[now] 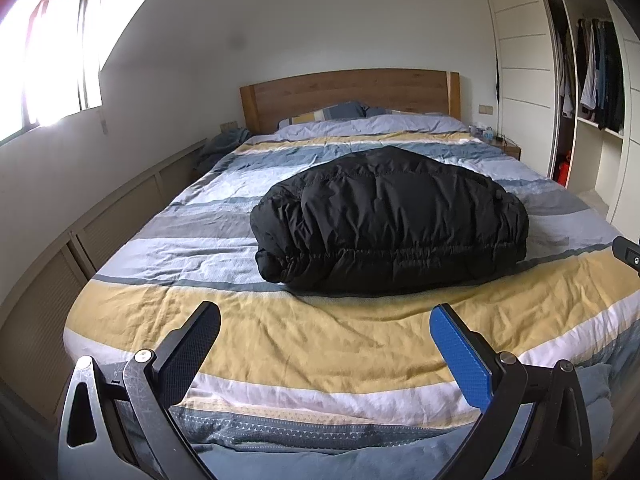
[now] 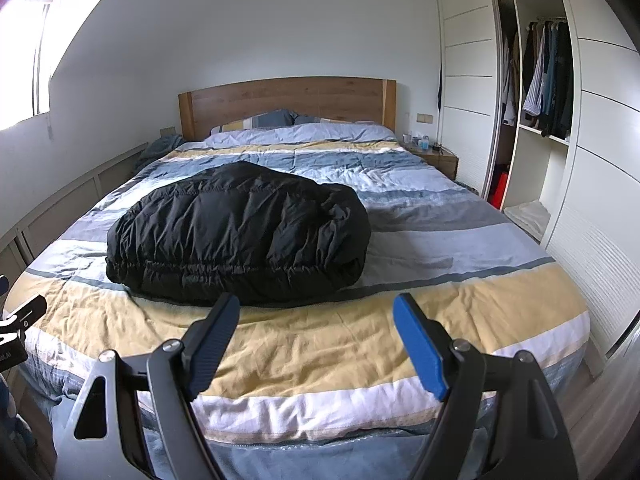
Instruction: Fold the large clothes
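Observation:
A black puffer jacket [image 1: 388, 220] lies folded into a thick bundle in the middle of the striped bed [image 1: 320, 344], its elastic hem facing me. In the right wrist view the same jacket [image 2: 240, 236] sits left of centre on the bed [image 2: 460, 320]. My left gripper [image 1: 326, 318] hovers open over the bed's foot, short of the jacket, nothing between its fingers. My right gripper [image 2: 316, 308] is open too, just in front of the jacket's hem and empty. A bit of the right gripper [image 1: 628, 254] shows at the edge of the left view.
A wooden headboard [image 1: 348, 92] and pillows [image 1: 332, 114] stand at the far end. An open wardrobe [image 2: 548, 80] with hanging clothes lines the right wall, a nightstand [image 2: 436, 156] beside it. A low panelled ledge [image 1: 100, 216] and a bright window [image 1: 48, 60] run along the left.

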`<state>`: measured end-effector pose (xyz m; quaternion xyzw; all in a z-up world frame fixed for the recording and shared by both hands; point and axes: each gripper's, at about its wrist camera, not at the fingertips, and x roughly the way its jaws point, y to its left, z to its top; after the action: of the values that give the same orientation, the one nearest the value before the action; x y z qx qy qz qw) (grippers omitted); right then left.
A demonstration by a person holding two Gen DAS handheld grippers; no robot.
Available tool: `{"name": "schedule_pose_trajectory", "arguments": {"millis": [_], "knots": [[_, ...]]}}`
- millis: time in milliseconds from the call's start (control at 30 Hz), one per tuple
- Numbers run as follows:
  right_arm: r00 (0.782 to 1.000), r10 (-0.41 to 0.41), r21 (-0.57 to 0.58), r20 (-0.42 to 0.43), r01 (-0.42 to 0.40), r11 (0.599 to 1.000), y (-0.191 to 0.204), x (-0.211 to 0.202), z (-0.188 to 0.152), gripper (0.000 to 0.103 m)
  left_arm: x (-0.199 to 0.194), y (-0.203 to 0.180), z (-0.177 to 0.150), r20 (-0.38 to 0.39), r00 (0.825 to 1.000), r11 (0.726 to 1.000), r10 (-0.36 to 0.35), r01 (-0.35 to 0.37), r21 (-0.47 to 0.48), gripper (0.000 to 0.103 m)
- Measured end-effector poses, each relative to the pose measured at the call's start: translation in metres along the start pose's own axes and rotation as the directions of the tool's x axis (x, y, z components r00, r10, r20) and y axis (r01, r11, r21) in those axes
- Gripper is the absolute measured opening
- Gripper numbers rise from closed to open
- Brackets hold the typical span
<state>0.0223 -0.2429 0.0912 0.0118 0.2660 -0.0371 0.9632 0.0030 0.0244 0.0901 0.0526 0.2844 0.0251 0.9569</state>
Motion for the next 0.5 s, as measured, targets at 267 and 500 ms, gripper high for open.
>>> {"name": "schedule_pose_trajectory", "arguments": {"millis": [267,500], "knots": [[1.000,0.000,-0.003,-0.024,0.000,1.000,0.001,0.009,-0.005,0.079,0.008,-0.002,-0.004,-0.022,1.000,1.000,0.001,-0.001,0.005,0.103],[0.999,-0.002,-0.002,-0.043,0.002,1.000,0.001,0.016,-0.010,0.079,0.015,-0.004,-0.007,-0.044,0.999,1.000,-0.007,0.007,0.007,0.103]]}}
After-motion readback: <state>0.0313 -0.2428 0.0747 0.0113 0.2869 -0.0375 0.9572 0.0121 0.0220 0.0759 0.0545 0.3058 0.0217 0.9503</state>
